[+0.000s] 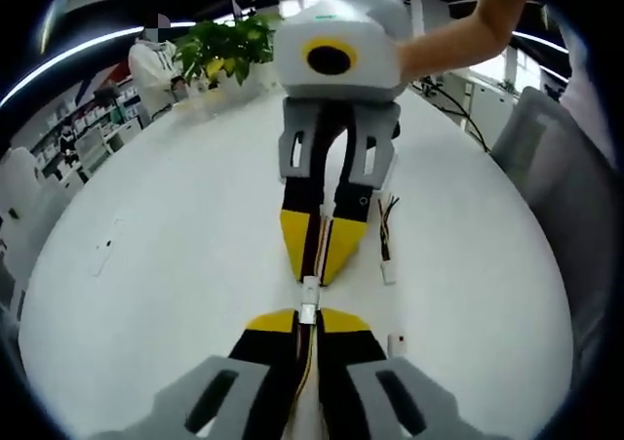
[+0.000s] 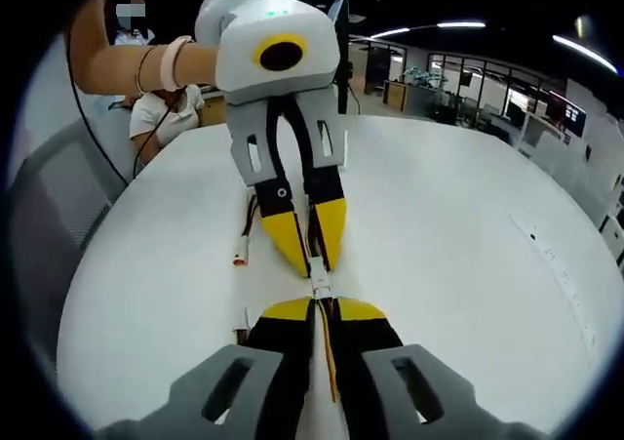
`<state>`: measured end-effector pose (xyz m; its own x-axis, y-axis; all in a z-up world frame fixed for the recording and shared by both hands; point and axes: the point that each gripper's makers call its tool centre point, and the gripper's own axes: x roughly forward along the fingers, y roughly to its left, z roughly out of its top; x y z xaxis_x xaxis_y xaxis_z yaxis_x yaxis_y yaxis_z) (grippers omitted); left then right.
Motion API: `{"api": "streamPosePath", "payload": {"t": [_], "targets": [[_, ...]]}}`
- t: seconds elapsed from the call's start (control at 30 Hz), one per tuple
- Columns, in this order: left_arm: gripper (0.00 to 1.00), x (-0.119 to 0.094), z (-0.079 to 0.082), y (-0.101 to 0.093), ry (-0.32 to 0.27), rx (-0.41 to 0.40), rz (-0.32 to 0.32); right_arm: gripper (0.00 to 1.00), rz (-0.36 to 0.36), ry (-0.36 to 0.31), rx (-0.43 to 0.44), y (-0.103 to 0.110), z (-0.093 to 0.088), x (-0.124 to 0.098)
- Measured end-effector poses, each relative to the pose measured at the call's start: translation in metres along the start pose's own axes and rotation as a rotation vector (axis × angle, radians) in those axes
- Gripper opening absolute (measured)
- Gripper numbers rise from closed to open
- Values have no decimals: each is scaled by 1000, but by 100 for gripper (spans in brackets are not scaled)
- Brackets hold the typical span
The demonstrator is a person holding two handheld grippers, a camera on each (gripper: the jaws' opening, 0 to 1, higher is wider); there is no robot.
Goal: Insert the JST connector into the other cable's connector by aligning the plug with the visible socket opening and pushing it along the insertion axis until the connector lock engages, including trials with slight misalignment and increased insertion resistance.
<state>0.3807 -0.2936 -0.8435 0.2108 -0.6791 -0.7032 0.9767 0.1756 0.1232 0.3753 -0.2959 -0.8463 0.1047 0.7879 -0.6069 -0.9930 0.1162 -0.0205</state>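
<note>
On the white counter point(image 1: 175, 264), my two tools meet tip to tip. In the left gripper view, my left tool point(image 1: 307, 321) comes up from the bottom with its yellow tips pressed close together. It is clenched on a thin cable point(image 1: 310, 362) that runs between the jaws. At the end of that cable sits a small white JST connector point(image 1: 309, 299), right between my two tools. My right tool point(image 1: 314, 257) points at it from the other side, and its yellow tips are pinched on the other cable's end. The two ends touch, but I cannot tell if they are locked together.

In the right gripper view, my right tool point(image 2: 321, 311) is at the bottom, clenched on its own cable point(image 2: 329, 357) with red and yellow wires. The white connector point(image 2: 320, 289) sits just past its tips. My left tool point(image 2: 310, 250) comes down from the top and grips the other side.

A spare cable with a white plug point(image 1: 387, 255) lies on the counter just beside the tools. I see it in the right gripper view too point(image 2: 246, 250). A green plant point(image 1: 224, 45) stands at the far edge of the counter. A person in white point(image 2: 161, 108) sits at the counter's far side.
</note>
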Motion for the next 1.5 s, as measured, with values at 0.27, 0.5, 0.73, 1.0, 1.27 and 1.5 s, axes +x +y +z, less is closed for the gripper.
{"api": "streamPosePath", "payload": {"t": [0.27,0.5,0.73,1.0,1.27,1.5], "targets": [[5,-5,-3,0,6,-34,7,7,-9,7,13,-2,-1,-1],[7,-9,-8,4,15,-81,37,13,-48,0,15,-8,5,-7],[10,-31,1,14,-25,-86,104,12,-84,-47,13,-11,24,-22],[11,-51,10,8,-35,-66,140,13,-82,-43,-27,2,33,-30],[11,-62,15,-12,-44,-54,150,13,-74,-46,-62,15,40,-41],[12,-61,8,-29,-37,-62,135,12,-57,-30,-74,26,34,-44]]}}
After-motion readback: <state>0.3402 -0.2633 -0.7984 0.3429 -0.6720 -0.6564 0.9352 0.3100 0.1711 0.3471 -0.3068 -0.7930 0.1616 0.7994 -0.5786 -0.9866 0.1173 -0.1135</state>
